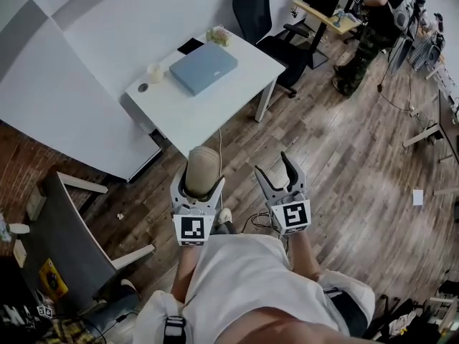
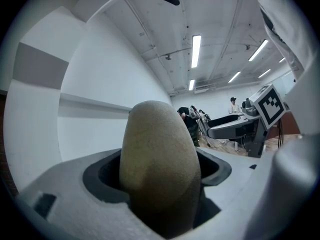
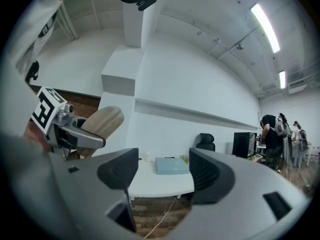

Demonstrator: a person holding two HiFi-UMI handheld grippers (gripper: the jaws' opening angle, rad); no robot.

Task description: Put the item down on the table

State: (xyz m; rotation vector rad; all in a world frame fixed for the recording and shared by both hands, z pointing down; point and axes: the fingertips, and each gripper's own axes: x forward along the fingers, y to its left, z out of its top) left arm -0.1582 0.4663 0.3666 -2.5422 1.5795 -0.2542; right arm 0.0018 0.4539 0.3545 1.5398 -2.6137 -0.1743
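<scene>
Clasping a tan item point(image 1: 202, 167), left tool point(image 1: 198, 185) sits beside the spread, empty right tool point(image 1: 273, 165).

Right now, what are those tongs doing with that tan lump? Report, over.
Left tongs shut on tan lump, off the table. Right tongs open, empty. White table ahead; blue case and cup on it.

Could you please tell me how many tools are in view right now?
2. The left tool is low in the head view's middle, shut on a tan rounded item; the right tool is beside it, open and empty. None seem hidden.
</scene>
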